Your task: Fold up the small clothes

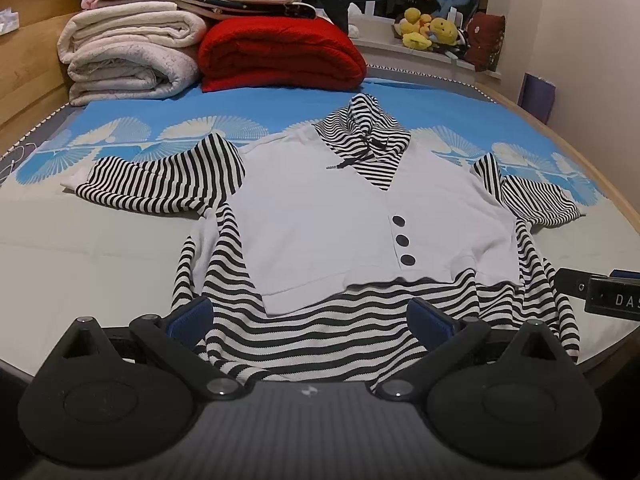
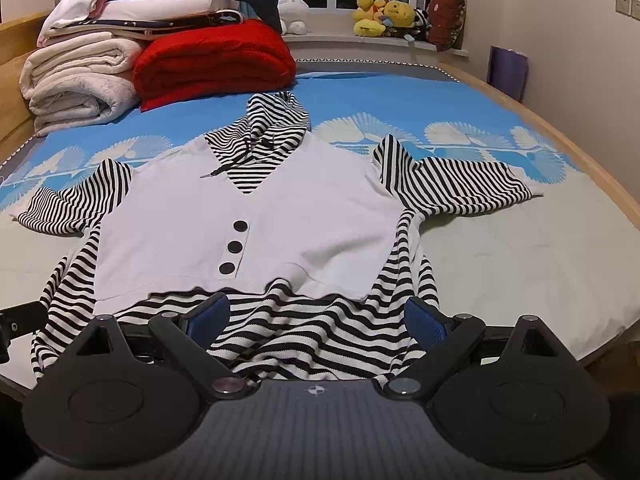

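Lying flat on the bed (image 1: 100, 248), the striped hooded top (image 1: 320, 208) looks soft, light and floppy; both left tongs (image 1: 310, 318) and right tongs (image 2: 316, 316) hover apart above its hem, best pinched at the corners.

A small striped hooded top (image 2: 248, 216) with a white front panel and three dark buttons (image 2: 234, 246) lies flat, face up, in the middle of the bed (image 2: 520, 260), its sleeves spread toward the left and right edges and its hood toward the far edge. The right hand-held gripper (image 2: 316, 320) sits at the bed's near edge, its blue-padded fingers (image 2: 426, 320) spread wide over the striped hem. At the far left corner lie folded white blankets (image 2: 76, 84) and a red blanket (image 2: 216, 60).
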Demonstrator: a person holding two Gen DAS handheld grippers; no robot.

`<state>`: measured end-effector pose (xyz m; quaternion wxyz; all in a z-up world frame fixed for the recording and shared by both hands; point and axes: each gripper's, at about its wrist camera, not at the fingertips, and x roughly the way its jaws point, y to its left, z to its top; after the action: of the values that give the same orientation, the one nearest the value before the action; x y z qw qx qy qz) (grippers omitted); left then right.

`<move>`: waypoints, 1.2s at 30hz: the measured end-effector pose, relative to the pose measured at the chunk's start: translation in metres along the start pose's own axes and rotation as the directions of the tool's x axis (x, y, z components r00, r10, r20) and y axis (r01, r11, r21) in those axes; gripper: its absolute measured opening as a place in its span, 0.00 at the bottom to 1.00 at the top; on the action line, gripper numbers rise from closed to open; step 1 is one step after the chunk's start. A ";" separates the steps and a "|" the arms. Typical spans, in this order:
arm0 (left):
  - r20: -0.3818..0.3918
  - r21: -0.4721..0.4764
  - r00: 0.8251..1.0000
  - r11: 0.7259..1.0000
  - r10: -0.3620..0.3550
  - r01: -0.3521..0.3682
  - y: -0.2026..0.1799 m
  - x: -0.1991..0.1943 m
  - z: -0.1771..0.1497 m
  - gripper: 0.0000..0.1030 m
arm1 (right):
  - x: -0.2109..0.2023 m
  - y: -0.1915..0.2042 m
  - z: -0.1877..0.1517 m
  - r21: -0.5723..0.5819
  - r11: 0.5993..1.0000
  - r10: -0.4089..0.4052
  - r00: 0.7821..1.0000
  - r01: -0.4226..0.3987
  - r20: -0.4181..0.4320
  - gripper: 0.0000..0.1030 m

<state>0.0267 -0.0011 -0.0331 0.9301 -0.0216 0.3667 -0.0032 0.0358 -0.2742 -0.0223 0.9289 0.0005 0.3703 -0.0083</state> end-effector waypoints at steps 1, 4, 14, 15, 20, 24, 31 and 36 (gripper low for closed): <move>0.000 -0.001 1.000 1.000 0.001 -0.001 0.000 0.000 0.000 1.00 | 0.000 0.000 0.000 0.000 1.000 0.000 1.000 0.000 0.000 0.91; 0.001 -0.001 1.000 1.000 0.002 -0.002 0.000 -0.001 0.000 1.00 | 0.001 -0.001 0.000 0.000 1.000 0.001 1.000 -0.001 -0.002 0.91; 0.002 -0.001 1.000 1.000 0.002 -0.002 -0.001 -0.002 0.001 1.00 | 0.002 0.000 -0.001 0.004 1.000 0.001 1.000 -0.001 -0.009 0.91; 0.002 -0.001 1.000 1.000 0.001 -0.001 -0.001 -0.002 0.001 1.00 | 0.002 0.000 -0.001 0.003 1.000 0.001 1.000 -0.001 -0.009 0.91; 0.003 -0.001 1.000 1.000 0.001 -0.001 -0.001 -0.002 0.002 1.00 | 0.002 0.000 -0.001 0.004 1.000 0.001 1.000 -0.001 -0.010 0.91; 0.003 -0.001 1.000 1.000 0.000 0.000 -0.001 -0.002 0.001 1.00 | 0.001 0.000 -0.001 0.004 1.000 0.001 1.000 -0.001 -0.009 0.91; 0.006 0.003 1.000 1.000 0.001 -0.001 -0.001 -0.002 0.003 1.00 | 0.001 0.000 -0.001 0.003 1.000 0.001 1.000 -0.001 -0.009 0.91; 0.007 0.005 1.000 1.000 0.000 0.000 -0.002 -0.002 0.003 1.00 | 0.001 0.000 -0.001 0.004 1.000 0.000 1.000 0.000 -0.008 0.91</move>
<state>0.0268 -0.0025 -0.0294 0.9314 -0.0194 0.3634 -0.0039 0.0363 -0.2739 -0.0235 0.9273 0.0027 0.3742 -0.0090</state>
